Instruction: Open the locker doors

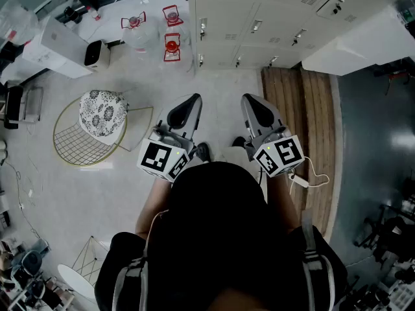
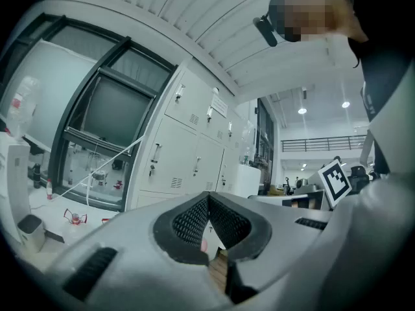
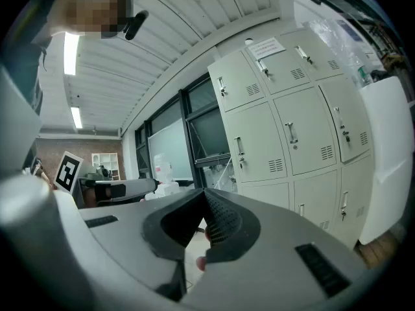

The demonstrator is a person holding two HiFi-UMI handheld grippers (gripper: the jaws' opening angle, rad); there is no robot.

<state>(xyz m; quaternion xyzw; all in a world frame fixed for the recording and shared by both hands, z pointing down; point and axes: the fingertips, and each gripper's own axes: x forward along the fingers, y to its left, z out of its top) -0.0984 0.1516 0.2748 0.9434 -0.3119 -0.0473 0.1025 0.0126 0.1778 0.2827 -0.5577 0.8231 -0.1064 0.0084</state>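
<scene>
The cream locker bank [image 1: 259, 18] with closed doors and small metal handles stands ahead of me at the top of the head view. It also shows as lockers [image 2: 188, 148] in the left gripper view and as lockers [image 3: 292, 128] in the right gripper view, all doors closed. My left gripper [image 1: 185, 105] and right gripper [image 1: 256, 102] are held side by side near my body, pointing toward the lockers and well short of them. The left gripper [image 2: 207, 199] has its jaws together on nothing. The right gripper [image 3: 205, 196] is likewise shut and empty.
A gold wire chair [image 1: 97, 125] with a patterned cushion stands on the left. Red-framed objects [image 1: 172, 44] sit on the floor by the lockers' left end. A wooden strip [image 1: 305, 122] runs along the right, beside a white cabinet [image 1: 363, 41].
</scene>
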